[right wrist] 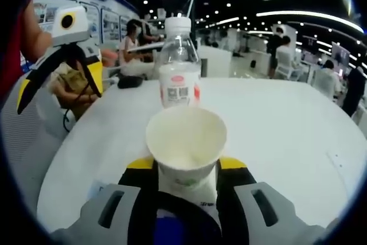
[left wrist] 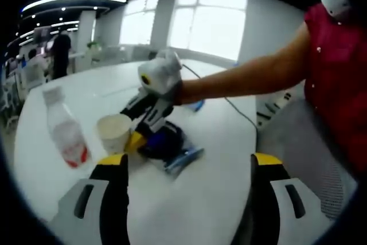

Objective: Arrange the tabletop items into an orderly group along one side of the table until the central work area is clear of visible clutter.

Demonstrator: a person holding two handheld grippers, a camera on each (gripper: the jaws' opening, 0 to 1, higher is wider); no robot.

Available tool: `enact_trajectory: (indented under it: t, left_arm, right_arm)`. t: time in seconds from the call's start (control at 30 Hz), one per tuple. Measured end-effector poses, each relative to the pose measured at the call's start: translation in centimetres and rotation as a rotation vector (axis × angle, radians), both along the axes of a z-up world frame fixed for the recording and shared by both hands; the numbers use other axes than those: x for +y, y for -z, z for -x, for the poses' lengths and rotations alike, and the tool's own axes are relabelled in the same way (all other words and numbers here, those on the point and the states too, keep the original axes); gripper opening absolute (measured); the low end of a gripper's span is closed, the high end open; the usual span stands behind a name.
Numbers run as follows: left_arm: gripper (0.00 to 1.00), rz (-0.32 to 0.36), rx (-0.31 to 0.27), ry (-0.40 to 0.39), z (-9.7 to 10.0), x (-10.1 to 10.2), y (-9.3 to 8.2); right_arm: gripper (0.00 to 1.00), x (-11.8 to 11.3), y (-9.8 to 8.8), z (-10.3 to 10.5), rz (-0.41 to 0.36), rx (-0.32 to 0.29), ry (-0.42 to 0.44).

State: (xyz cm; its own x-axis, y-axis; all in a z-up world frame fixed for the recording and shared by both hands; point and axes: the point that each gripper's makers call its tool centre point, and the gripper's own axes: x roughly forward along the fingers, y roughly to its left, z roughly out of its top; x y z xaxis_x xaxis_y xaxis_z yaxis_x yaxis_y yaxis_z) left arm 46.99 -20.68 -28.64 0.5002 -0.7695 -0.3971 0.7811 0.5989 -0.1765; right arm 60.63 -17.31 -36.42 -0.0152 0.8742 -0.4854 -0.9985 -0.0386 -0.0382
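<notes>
Left gripper view looks over a white worktop [left wrist: 195,182] with its own left tongs [left wrist: 189,167] spread wide, the 2 yellow-tipped jaws standing apart at the bottom and nothing between them. Ahead of them the right tongs [left wrist: 136,140] reach in from the right, held by a person's gloved hand [left wrist: 161,76], and their yellow tip touches the side of a pale paper cup [left wrist: 114,132]. Just beside the cup, on the far side of those tongs, lies a dark blue object on a blue packet [left wrist: 184,159]. A clear plastic bottle [left wrist: 65,130] with a white cap and a red label stands left of the cup, apart from it. Right gripper view faces the cup [right wrist: 186,142] from close up: the right tongs [right wrist: 186,167] are clenched on its lower body, 1 jaw on each side, and the cup stands upright with its mouth open to the camera. The bottle [right wrist: 179,73] stands upright just behind the cup on the worktop [right wrist: 287,136]. The left tongs [right wrist: 57,78] hang at the upper left, above the worktop's edge. People sit and stand at other tables in the background.
</notes>
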Motion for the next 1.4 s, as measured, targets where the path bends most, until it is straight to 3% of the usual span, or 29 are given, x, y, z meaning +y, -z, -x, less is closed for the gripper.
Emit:
enact_trajectory:
  t: [0.3,0.7,1.4]
  left_arm:
    - [0.85,-0.002,0.001,-0.004,0.1,0.1,0.1]
    - [0.84,0.000,0.002,0.011,0.3,-0.6,0.1]
    - [0.84,0.009,-0.051,0.013,0.7,-2.8,-2.1]
  right_arm:
    - [0.39,-0.6,0.5,0.1,0.036,0.015,0.010]
    - [0.44,-2.1,-0.2,-0.1,0.057,0.022,0.042]
    - [0.40,-6.7,-6.1,-1.1,0.028,-0.056,0.143]
